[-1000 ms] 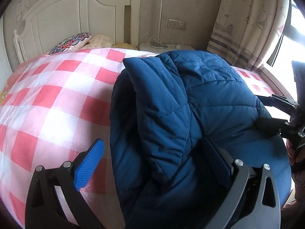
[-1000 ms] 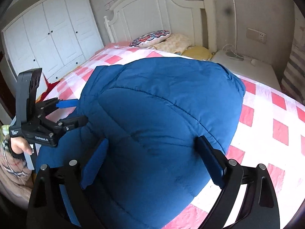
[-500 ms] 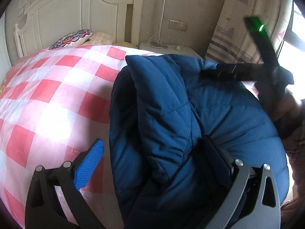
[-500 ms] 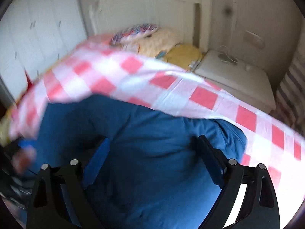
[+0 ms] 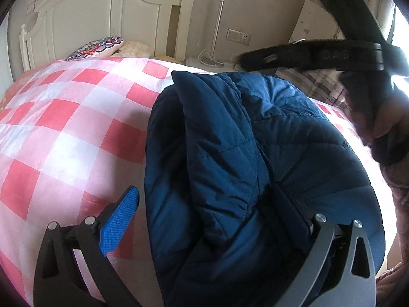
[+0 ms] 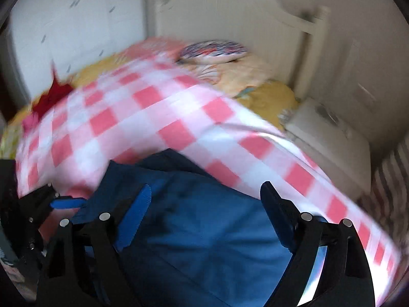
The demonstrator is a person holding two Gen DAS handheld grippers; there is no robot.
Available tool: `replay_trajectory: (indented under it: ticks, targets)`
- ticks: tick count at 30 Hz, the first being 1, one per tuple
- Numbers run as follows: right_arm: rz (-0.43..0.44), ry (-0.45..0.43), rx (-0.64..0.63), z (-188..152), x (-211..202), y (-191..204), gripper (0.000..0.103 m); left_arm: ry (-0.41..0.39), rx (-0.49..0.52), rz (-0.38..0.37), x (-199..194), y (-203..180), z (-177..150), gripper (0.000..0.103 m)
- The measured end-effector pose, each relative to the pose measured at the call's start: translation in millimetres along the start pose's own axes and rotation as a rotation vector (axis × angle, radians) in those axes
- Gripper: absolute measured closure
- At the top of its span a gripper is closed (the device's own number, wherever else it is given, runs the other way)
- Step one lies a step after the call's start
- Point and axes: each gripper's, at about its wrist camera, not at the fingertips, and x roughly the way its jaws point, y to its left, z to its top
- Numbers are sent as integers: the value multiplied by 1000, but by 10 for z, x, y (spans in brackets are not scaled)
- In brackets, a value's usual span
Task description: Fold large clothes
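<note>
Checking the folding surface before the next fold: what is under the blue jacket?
The blue jacket lies on a pink-and-white checked bedspread, which shows all around it. The patch directly beneath is covered, so anything there cannot be seen.

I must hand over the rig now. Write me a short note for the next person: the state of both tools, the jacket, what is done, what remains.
Left tool: open, low at the near end of the blue jacket, gripping nothing.
Right tool: open, raised above the jacket; its view is blurred.
Jacket: bunched on the checked blanket, one thick fold lying along its left side.
Done: a rough first fold, it seems.
Left: flatten it and fold it compact.
</note>
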Motion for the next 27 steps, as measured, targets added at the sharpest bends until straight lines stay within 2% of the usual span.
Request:
replay_trajectory:
  ticks: [2, 3, 4, 7, 12, 14, 16, 18, 20, 23, 27]
  targets:
    - [-22, 86, -65, 22, 310, 193, 29, -3, -5, -1, 3, 13, -3, 2]
    - [-41, 140, -88, -2, 517, 277, 29, -6, -8, 7, 0, 21, -10, 2]
    - [-53, 155, -93, -13, 590, 292, 28, -9, -15, 13, -1, 39, -20, 2]
    - [-56, 182, -91, -30, 690, 294, 28, -7, -37, -8, 19, 89, -44, 2]
    - [-79, 173, -79, -82, 750, 288, 27, -12, -37, -2, 21, 72, -34, 2]
    - [-71, 175, -80, -65, 699, 309, 25, -19, -42, -2, -4, 63, -62, 2]
    - [-20, 184, -41, -20, 591, 243, 25, -36, -41, 29, -68, 26, -102, 2]
    - [48, 120, -21, 24, 272, 252, 25, -40, -53, 68, -207, -31, -161, 2]
    - [74, 55, -50, -1, -40, 319, 25, -35, -65, 70, -358, -74, -199, 2]
    - [77, 33, -105, -189, -364, 421, 25, -53, -35, 64, -590, -93, -309, 2]
    - [50, 113, -166, -683, -361, 574, 24, -20, -92, 20, -606, 50, -453, 2]
